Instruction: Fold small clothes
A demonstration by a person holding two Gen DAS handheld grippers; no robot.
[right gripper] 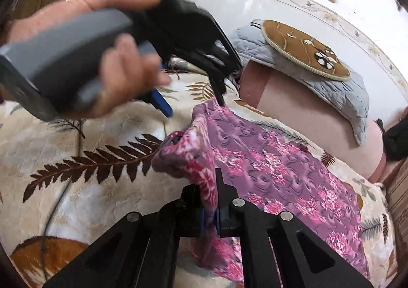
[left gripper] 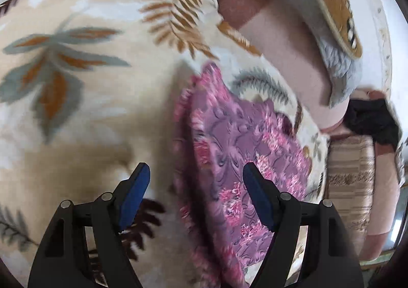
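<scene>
A small purple garment with pink flowers (left gripper: 242, 140) lies on a cream blanket printed with fern leaves (left gripper: 76, 109). My left gripper (left gripper: 196, 186) is open above the garment's left edge. One finger hangs over the blanket and the other over the cloth, with nothing pinched. In the right wrist view a hand (right gripper: 122, 79) holds that left gripper (right gripper: 193, 104) over the garment's far corner. My right gripper (right gripper: 210, 211) is shut on a bunched near edge of the garment (right gripper: 280, 165), lifting a fold off the blanket (right gripper: 76, 198).
A pink bolster (right gripper: 306, 114) lies along the far side of the bed. A grey quilted cloth (right gripper: 339, 91) and a round brown cushion (right gripper: 303, 51) rest on it. A black object (right gripper: 397, 142) is at the right edge. A white wall stands behind.
</scene>
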